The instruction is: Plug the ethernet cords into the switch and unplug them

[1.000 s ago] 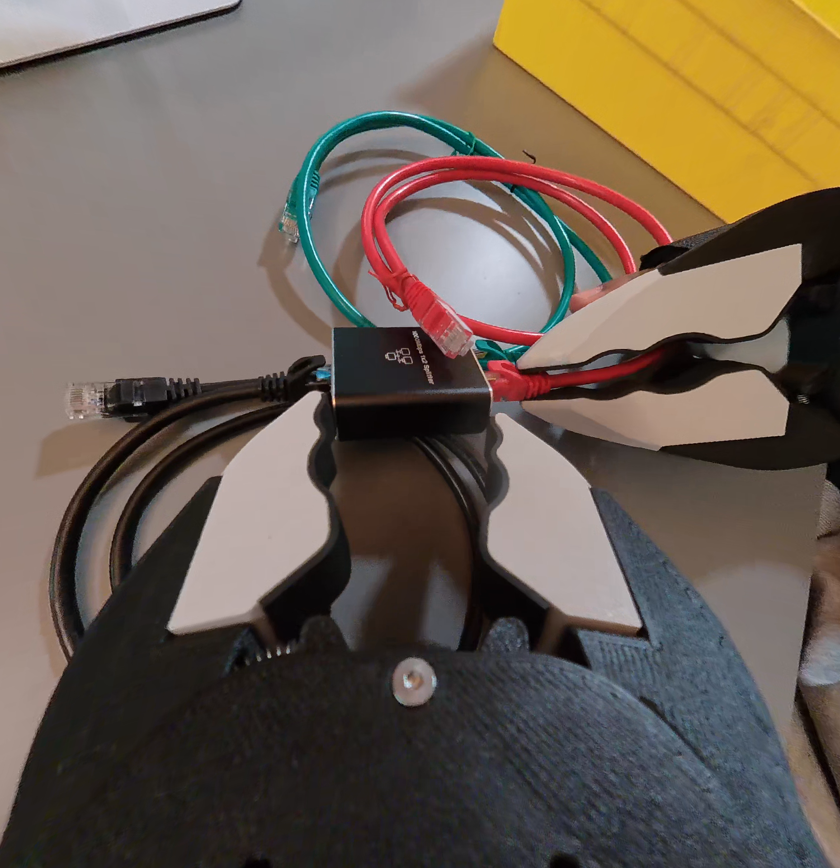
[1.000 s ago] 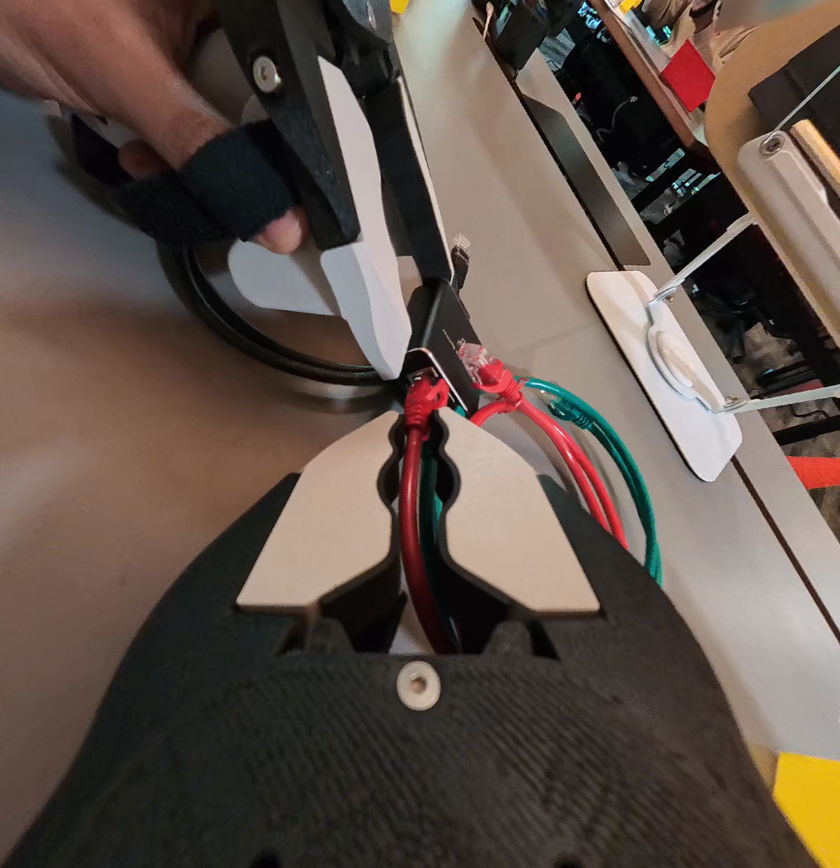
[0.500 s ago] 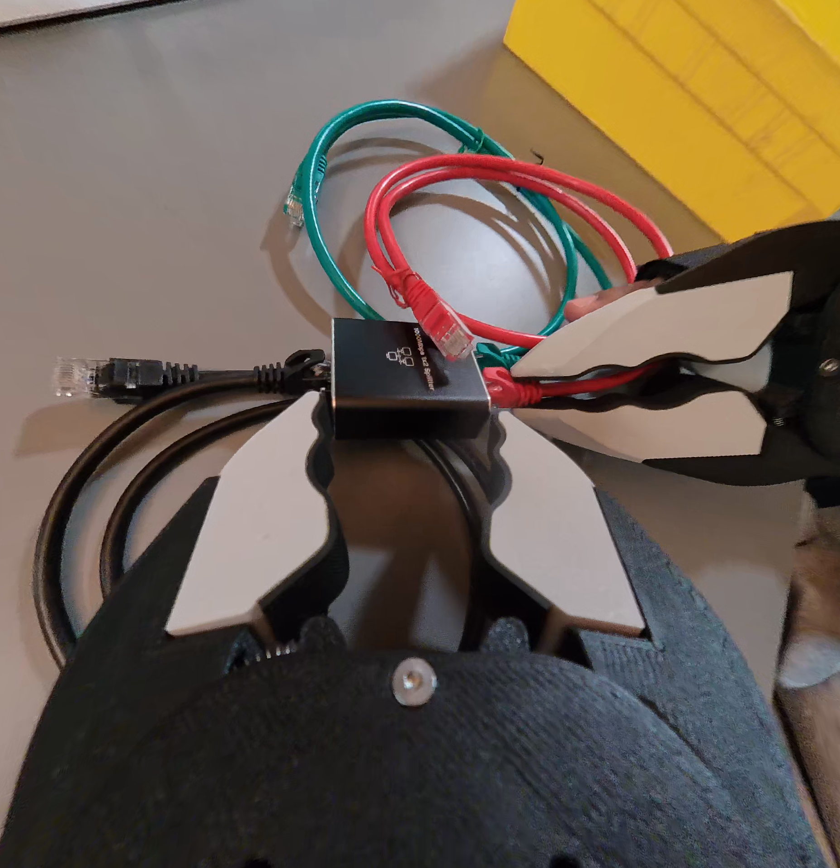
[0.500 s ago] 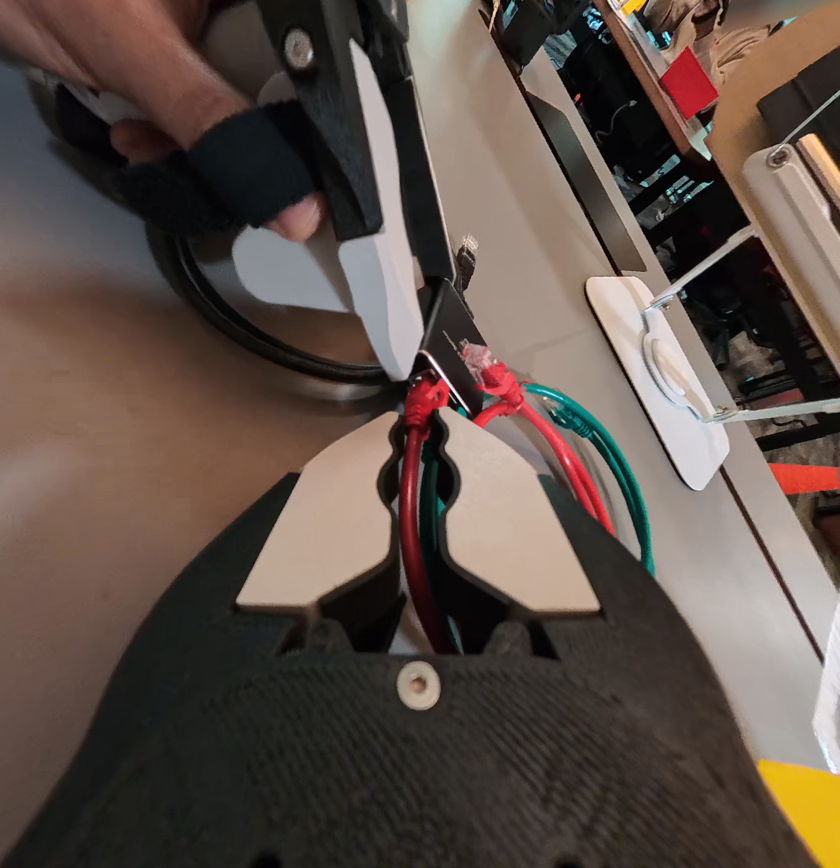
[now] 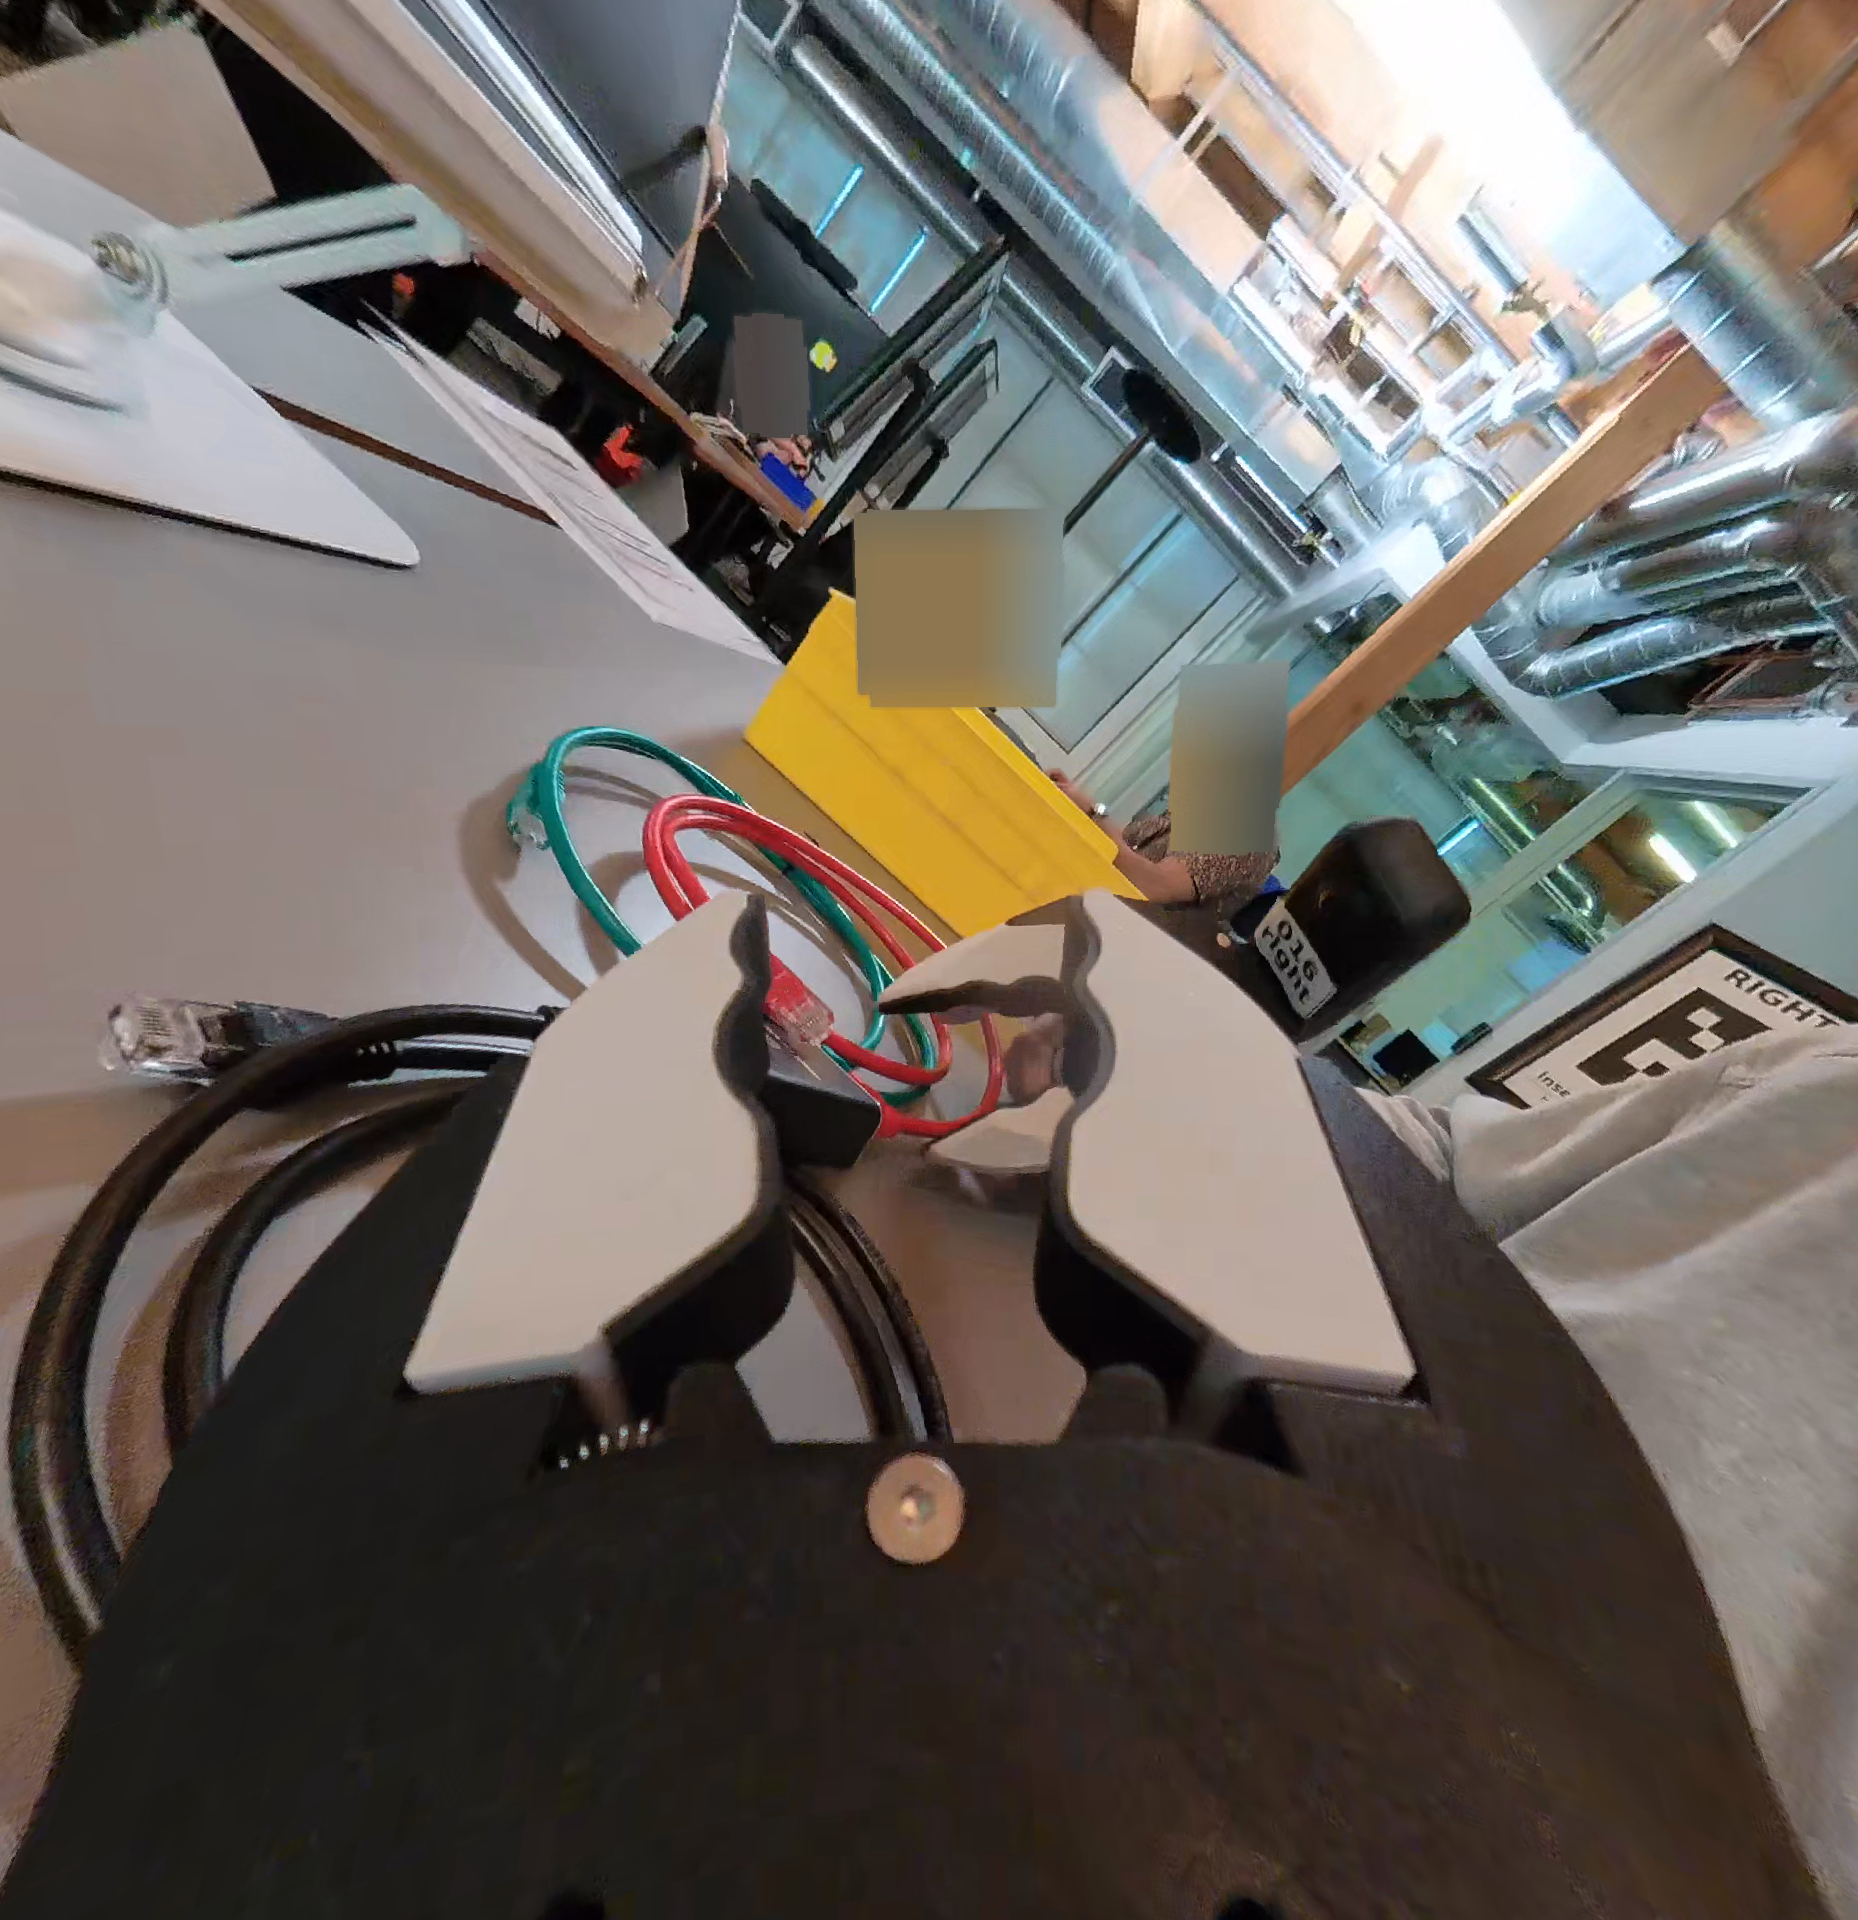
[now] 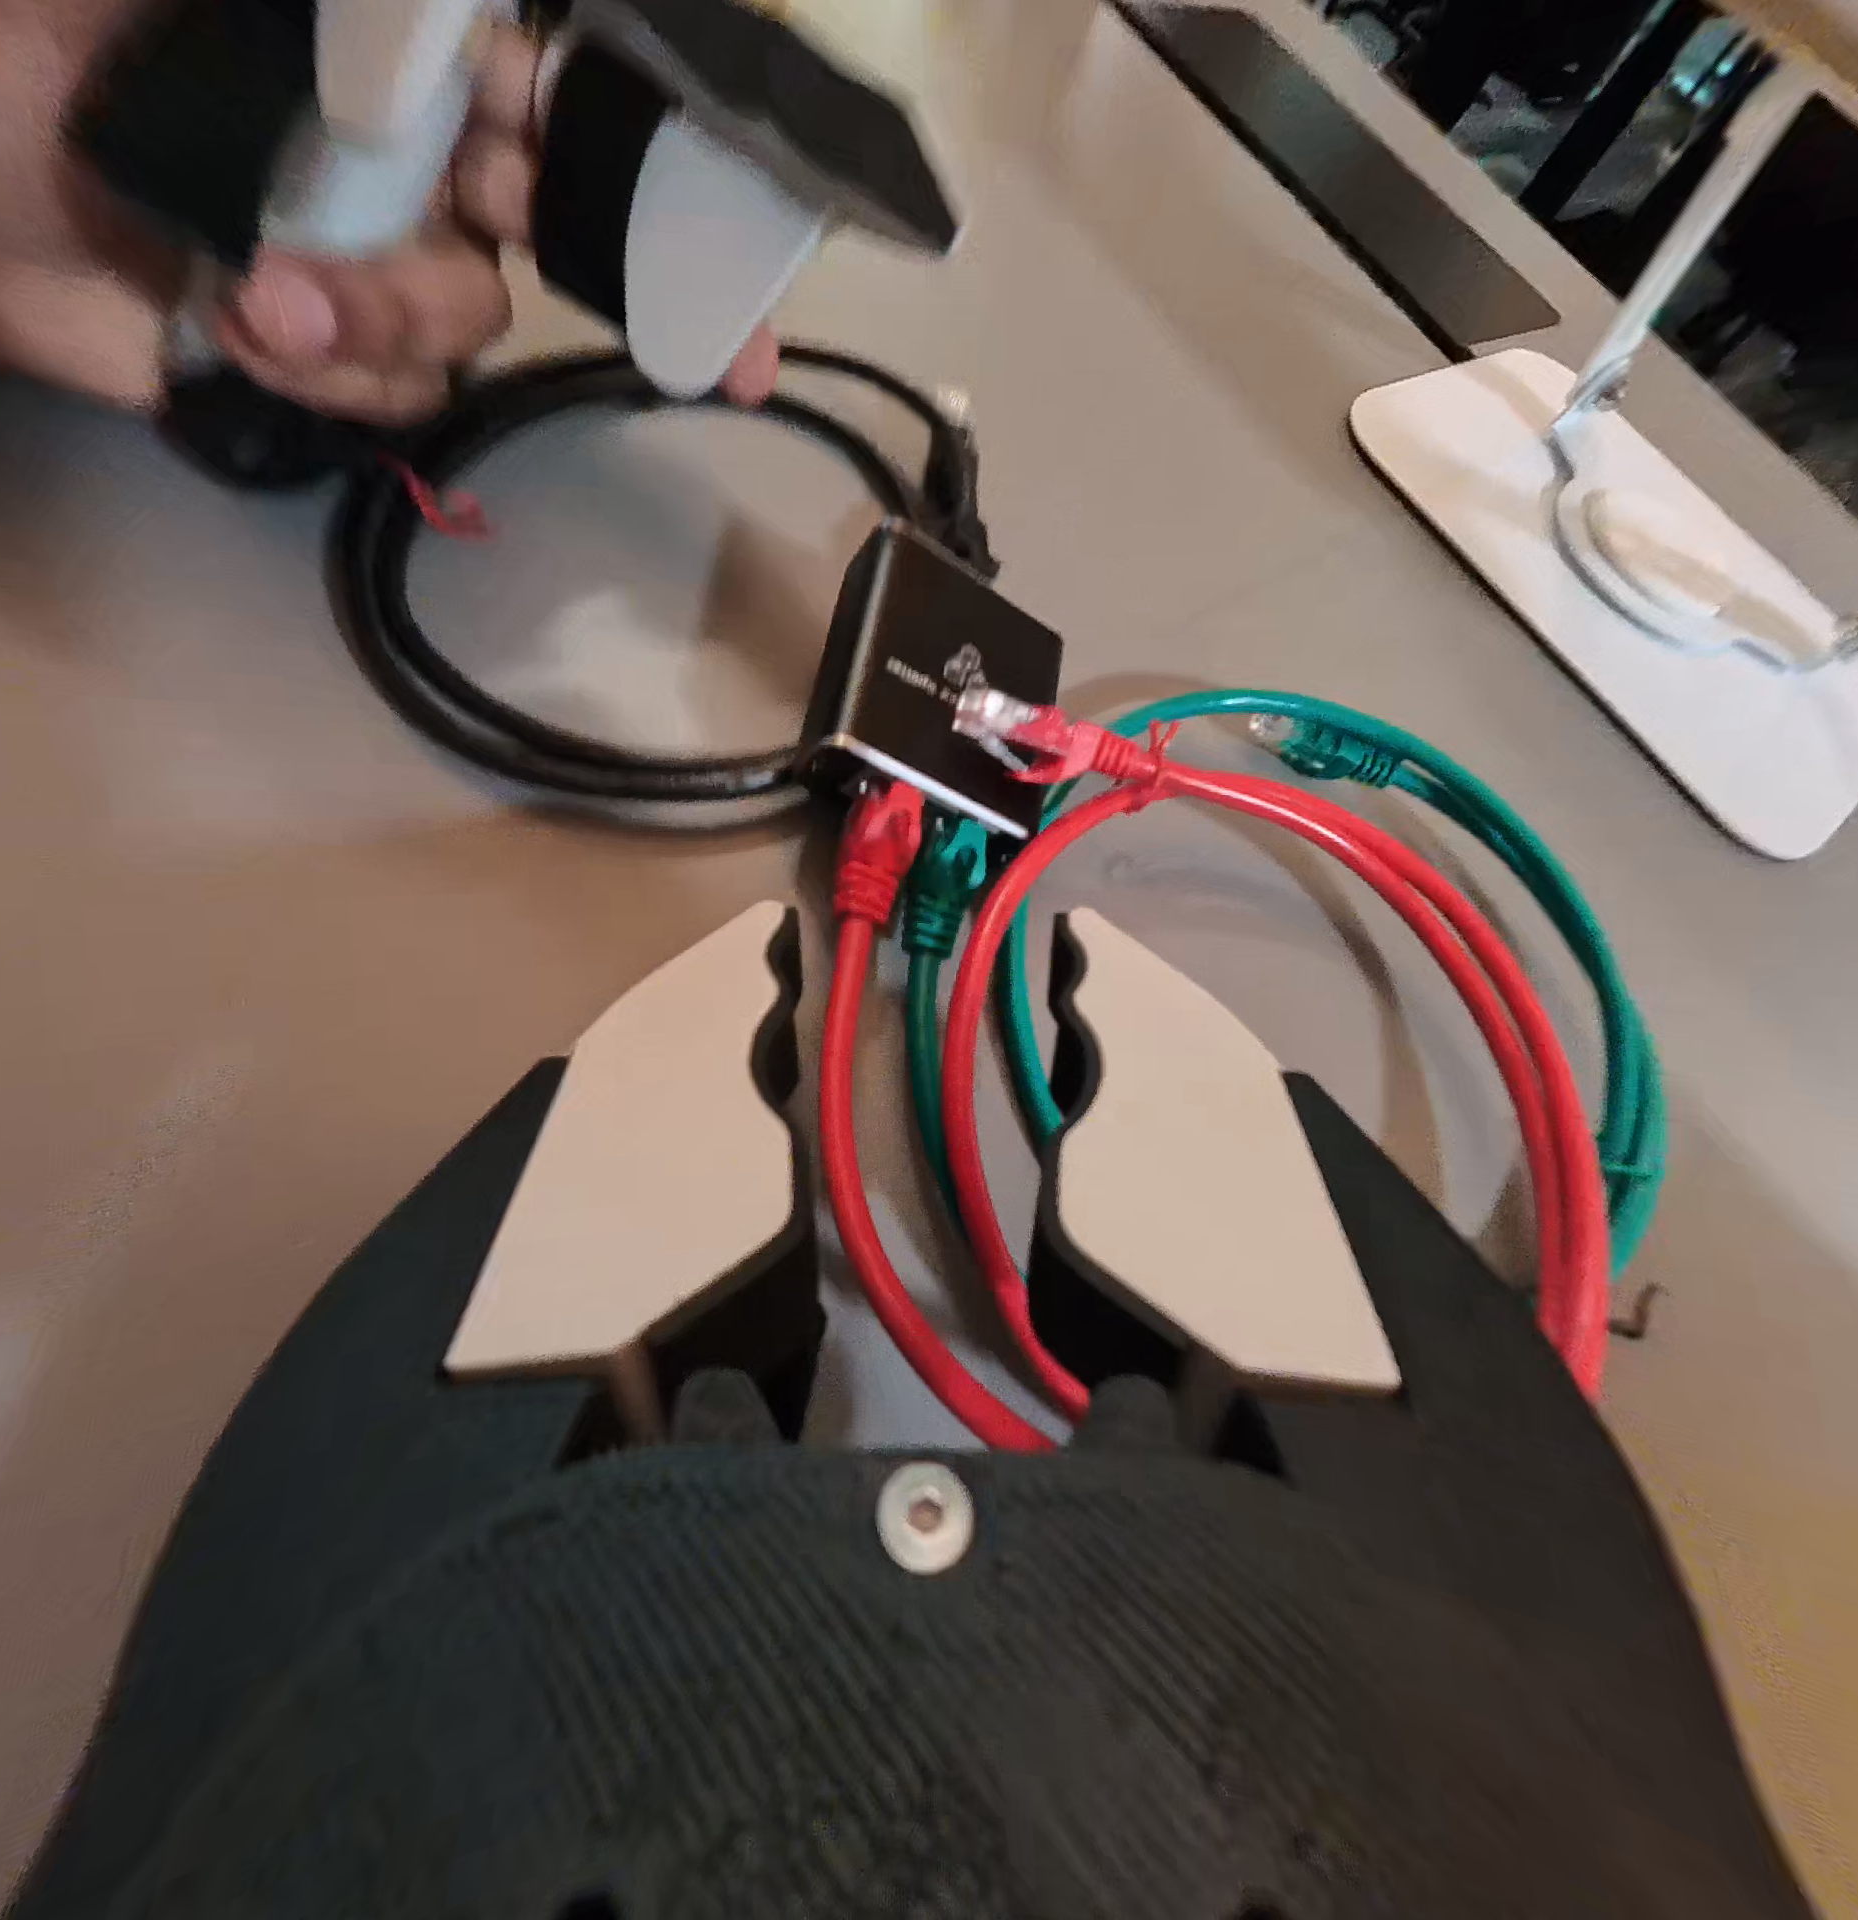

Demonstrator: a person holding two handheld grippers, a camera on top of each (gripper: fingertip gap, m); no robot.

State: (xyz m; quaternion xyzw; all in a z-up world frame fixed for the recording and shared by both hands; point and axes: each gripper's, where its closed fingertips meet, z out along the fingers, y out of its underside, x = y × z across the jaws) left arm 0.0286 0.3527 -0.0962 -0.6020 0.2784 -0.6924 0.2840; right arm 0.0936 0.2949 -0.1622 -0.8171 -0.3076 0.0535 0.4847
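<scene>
The black switch (image 6: 930, 691) lies on the grey table (image 6: 281, 935), red cord (image 6: 873, 842) and green cord (image 6: 940, 878) plugged into its near side; the right gripper (image 6: 925, 935) gapes empty just behind them; the left gripper (image 5: 909, 914) is spread wide, lifted clear.

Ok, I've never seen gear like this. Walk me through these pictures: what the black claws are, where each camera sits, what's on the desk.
The claws are hand-held grippers; a person squeezes one in each hand. Each picture comes from a camera mounted on one gripper, looking along its fingers. The left gripper and right gripper are both open, holding nothing. On the grey desk sits a small black switch with a red cord and a green cord plugged in. A coiled black cord lies beside it.
</scene>
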